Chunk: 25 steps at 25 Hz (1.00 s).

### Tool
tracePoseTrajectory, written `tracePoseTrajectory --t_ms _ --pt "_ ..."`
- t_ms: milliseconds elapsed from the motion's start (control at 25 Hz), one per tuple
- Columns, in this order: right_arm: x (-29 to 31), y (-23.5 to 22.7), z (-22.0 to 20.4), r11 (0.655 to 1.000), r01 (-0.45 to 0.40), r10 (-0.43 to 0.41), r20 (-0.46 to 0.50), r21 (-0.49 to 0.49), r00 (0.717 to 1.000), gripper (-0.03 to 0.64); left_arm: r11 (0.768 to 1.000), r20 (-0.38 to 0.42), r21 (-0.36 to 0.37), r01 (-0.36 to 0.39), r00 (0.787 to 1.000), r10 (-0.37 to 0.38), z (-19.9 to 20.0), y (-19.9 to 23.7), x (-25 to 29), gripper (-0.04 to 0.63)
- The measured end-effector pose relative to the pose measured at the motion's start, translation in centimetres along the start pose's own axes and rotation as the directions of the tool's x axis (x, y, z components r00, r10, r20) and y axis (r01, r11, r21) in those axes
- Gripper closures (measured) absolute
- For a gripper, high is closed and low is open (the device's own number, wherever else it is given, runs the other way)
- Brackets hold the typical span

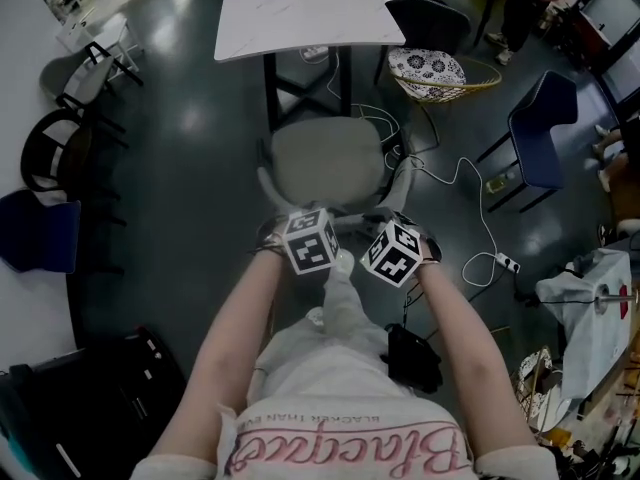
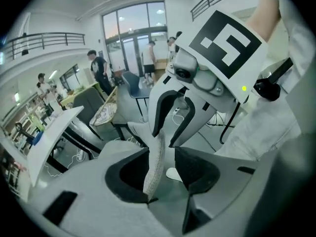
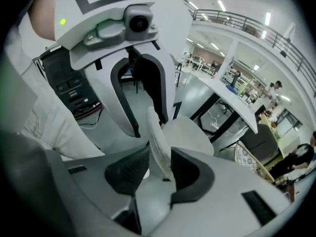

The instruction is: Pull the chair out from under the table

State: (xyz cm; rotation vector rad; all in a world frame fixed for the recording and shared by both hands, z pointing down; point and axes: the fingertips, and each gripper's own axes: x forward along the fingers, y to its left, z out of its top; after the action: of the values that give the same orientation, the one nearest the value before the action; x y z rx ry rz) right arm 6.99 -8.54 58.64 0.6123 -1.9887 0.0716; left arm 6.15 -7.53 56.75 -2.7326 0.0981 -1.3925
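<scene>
The grey chair [image 1: 325, 158] stands on the floor in front of the white table [image 1: 300, 18], its seat out from under the top. Both grippers sit side by side at the top edge of its backrest [image 1: 345, 211]. My left gripper [image 1: 308, 230] straddles the backrest [image 2: 155, 162]; the fabric edge leans on one pad, with a gap to the other. My right gripper [image 1: 392, 243] straddles the backrest [image 3: 159, 142] the same way, with room on one side. Neither gripper presses on it. Each gripper view shows the other gripper across the backrest.
White cables and a power strip [image 1: 505, 263] trail on the floor to the right of the chair. A blue chair [image 1: 545, 128] and a patterned basket chair [image 1: 428, 71] stand at the right, dark chairs [image 1: 50, 153] at the left. A black bag [image 1: 415, 358] lies by my leg.
</scene>
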Motion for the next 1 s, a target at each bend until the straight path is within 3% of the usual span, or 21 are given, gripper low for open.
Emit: tracePoseTrajectory --t_ms 280,720,840,1000 --pt "-5.5 1.4 3.5 0.994 0.08 -0.09 0.131 0.079 0.987 0.543 0.996 0.067 0.011 -0.087 0.994 0.086 1.8 -1.8 -3.9 0.466" --pt "-11.0 1.4 5.8 0.962 0.189 -0.234 0.239 0.195 0.943 0.612 0.968 0.135 -0.094 -0.233 0.96 0.244 3.5 -2.1 -7.8 0.591" --pt "-11.8 0.2 6.1 0.95 0.205 -0.266 0.266 0.234 0.927 0.614 0.952 0.175 -0.14 -0.272 0.939 0.295 4.6 -1.0 -8.5 0.591" --pt "-12.6 -2.5 6.4 0.932 0.209 -0.302 0.32 0.296 0.898 0.614 0.913 0.23 -0.202 -0.355 0.889 0.396 6.6 1.8 -9.5 0.591"
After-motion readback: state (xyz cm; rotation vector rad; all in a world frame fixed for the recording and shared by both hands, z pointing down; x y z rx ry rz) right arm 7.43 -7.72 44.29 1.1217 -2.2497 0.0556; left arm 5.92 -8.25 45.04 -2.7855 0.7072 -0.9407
